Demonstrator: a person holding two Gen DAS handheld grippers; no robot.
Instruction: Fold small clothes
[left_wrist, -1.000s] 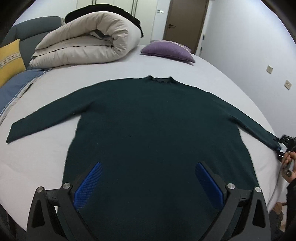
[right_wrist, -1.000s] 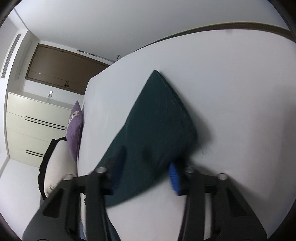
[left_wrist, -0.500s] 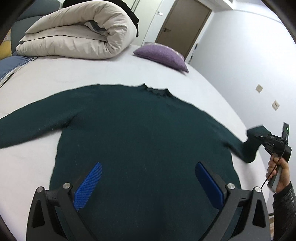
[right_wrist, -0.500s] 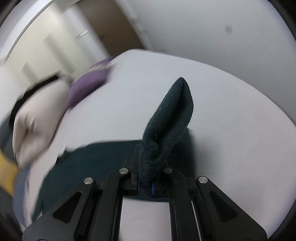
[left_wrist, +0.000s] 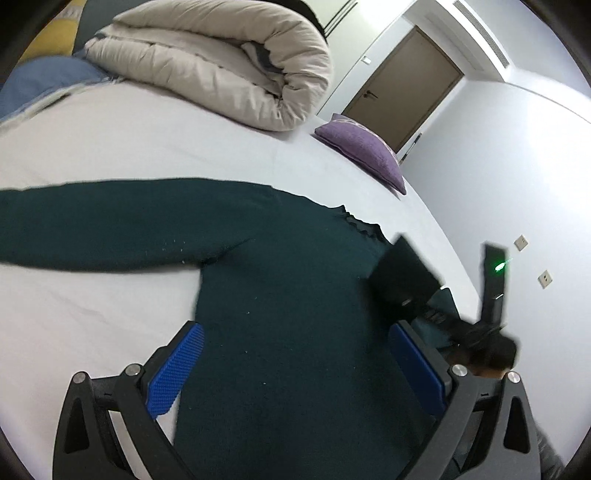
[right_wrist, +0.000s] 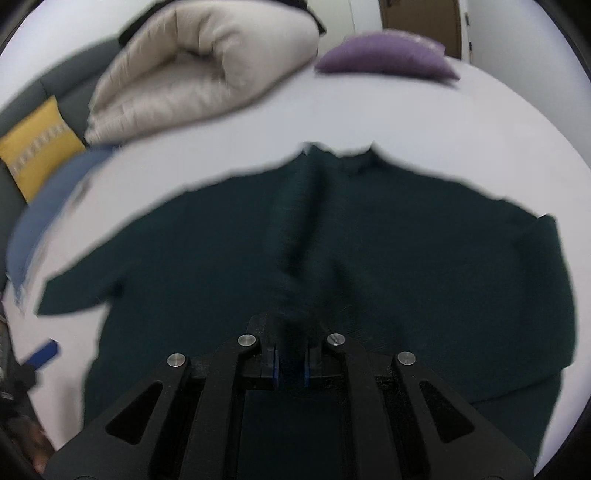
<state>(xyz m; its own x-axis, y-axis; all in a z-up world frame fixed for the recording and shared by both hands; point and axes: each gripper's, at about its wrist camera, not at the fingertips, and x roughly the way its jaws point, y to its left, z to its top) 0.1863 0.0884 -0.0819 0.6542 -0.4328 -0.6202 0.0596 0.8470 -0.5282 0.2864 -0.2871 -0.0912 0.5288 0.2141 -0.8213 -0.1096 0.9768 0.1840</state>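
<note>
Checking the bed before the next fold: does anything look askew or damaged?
Nothing damaged. The green sweater lies flat; only its sleeve cuff is off the bed, pinched in the right gripper over the body, mid-fold.

A dark green sweater (left_wrist: 288, 295), beige duvet (left_wrist: 221, 62), purple pillow (left_wrist: 364, 151), and yellow cushion (right_wrist: 35, 147) with a white patterned band.

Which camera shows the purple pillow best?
The left wrist view. There the purple pillow is sharp and whole, lying on the bed beside the rolled duvet, in front of the door. The right wrist view shows it too, but blurred, at the top edge.
</note>
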